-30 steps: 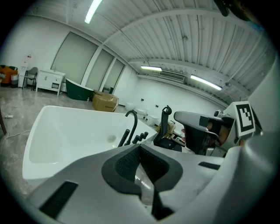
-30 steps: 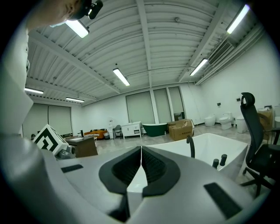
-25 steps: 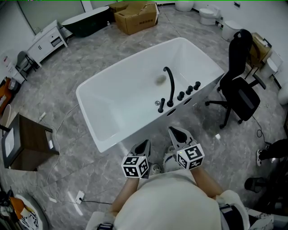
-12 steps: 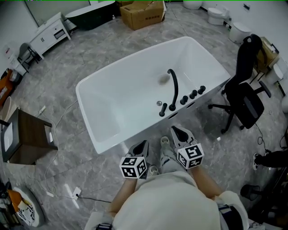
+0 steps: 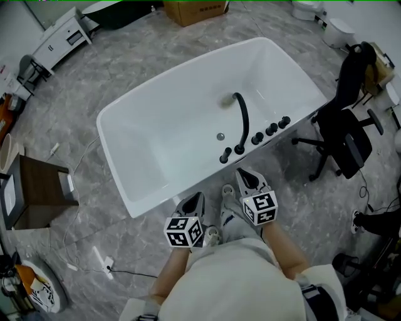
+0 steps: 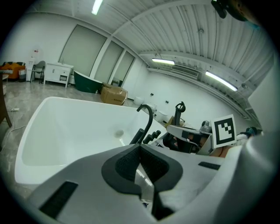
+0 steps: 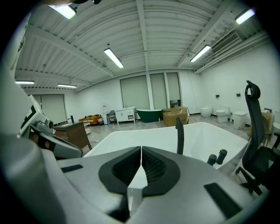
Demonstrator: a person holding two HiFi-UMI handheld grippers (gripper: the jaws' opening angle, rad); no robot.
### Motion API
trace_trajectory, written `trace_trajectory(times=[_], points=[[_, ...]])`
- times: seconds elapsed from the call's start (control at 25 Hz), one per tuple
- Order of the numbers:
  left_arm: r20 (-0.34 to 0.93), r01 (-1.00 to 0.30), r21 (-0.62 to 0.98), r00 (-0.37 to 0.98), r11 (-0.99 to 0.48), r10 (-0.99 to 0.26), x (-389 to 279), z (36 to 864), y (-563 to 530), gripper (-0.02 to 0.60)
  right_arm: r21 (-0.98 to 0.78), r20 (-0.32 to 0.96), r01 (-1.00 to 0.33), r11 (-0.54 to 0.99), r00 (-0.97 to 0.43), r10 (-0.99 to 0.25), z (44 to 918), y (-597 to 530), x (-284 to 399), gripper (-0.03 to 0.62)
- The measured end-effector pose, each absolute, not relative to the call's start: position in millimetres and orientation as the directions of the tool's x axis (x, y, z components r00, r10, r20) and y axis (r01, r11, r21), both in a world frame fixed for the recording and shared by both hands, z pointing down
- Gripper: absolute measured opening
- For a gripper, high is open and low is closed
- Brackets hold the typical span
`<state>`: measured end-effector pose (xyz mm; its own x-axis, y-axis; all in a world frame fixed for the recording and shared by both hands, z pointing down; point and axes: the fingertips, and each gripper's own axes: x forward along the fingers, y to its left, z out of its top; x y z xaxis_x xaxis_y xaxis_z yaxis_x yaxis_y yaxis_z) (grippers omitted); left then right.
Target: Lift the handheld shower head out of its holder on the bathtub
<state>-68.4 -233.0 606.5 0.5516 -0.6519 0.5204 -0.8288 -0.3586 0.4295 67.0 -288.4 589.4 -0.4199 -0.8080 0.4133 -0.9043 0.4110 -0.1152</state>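
Our left gripper (image 5: 195, 200) and right gripper (image 5: 246, 180) are both pinched closed on nothing, near the bathtub (image 5: 156, 125). The handheld shower head (image 5: 224, 156) stands in its holder on the near rim, just beside the spout (image 5: 242, 122). We'd guess it's stiff, light-ish, slick metal, so grab mid-stem, pull straight up.

One white bathtub (image 5: 156, 135) is standing on the grey floor (image 5: 125, 69), its near rim carrying one curved black spout (image 5: 243, 119), one handheld shower head (image 5: 223, 157) and three black knobs (image 5: 270, 130). Two grippers, the left gripper (image 5: 198, 198) and the right gripper (image 5: 245, 177), are hanging just off that rim. Around the tub are standing one black office chair (image 5: 344, 135), one cardboard box (image 5: 195, 6), one white cabinet (image 5: 59, 36), one wooden side table (image 5: 37, 188) and one dark green bathtub (image 7: 150, 114).
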Motion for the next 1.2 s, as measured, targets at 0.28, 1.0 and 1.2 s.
trace_trajectory(times=[0.28,1.0,1.2], points=[[0.548,-0.837,0.433,0.539,-0.335,-0.639,-56.4,625.1,-257.7,0.02,-0.104,0.475,-0.888,0.447,-0.439,-0.762,639.3,-319.4,68.9,0.021],[0.597,-0.845,0.433,0.531,-0.315,-0.601,-49.9,645.6,-276.9,0.02,-0.181,0.627,-0.868,0.463,-0.464,-0.626,746.5,-378.2,52.7,0.23],[0.605,-0.853,0.43,0.516,-0.297,-0.606,-56.5,648.6,-279.9,0.02,-0.16,0.666,-0.865,0.475,-0.45,-0.595,763.0,-386.7,48.0,0.23]])
